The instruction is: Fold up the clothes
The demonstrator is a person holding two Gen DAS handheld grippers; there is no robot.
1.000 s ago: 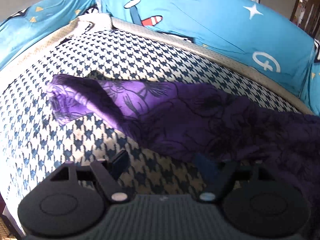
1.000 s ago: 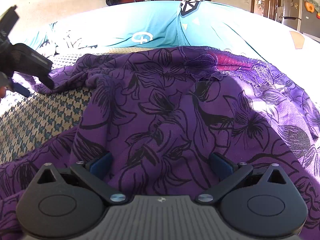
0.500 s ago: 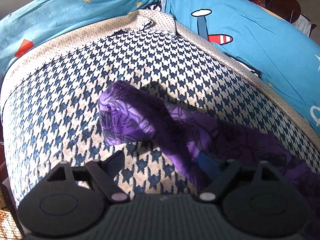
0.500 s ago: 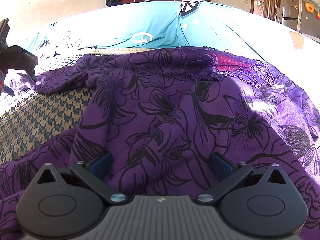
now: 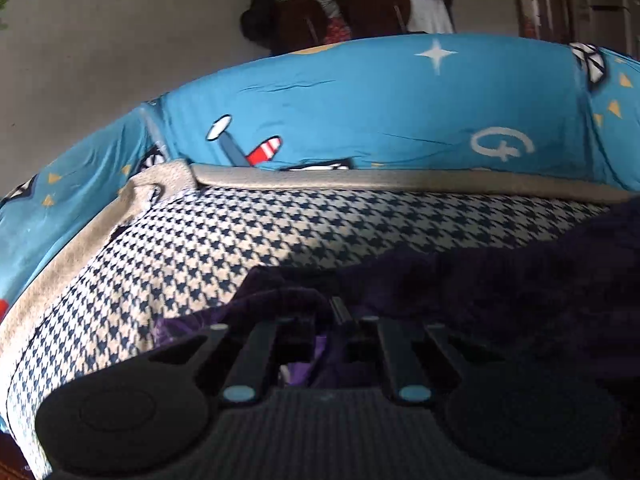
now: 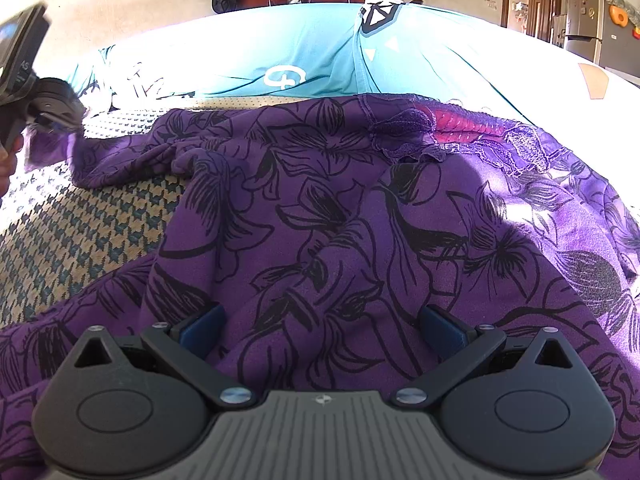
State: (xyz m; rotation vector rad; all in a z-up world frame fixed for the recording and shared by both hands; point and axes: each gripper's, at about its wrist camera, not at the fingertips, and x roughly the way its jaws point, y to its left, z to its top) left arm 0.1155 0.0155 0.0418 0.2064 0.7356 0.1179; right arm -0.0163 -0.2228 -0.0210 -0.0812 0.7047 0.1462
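Covering most of the right wrist view, the purple dress (image 6: 340, 208) with black flower outlines lay spread over a houndstooth cushion (image 6: 80, 224), its lacy neckline with a pink patch toward the upper right of the frame. The cushion showed bare at the left of that view and across the middle of the left wrist view (image 5: 280, 232). Behind it, a blue cover (image 5: 380, 112) printed with a star and a small plane ran along the upper part of both views. The right gripper (image 6: 320, 324) sat low in its frame over the dress, its jaws wide apart with cloth lying under them but not pinched. The left gripper (image 5: 338, 312) had its jaws drawn together on a dark fold of the dress at the lower centre of its own view; in the right wrist view it (image 6: 52, 108) appeared at the upper left edge, gripping the sleeve end just above the cushion.
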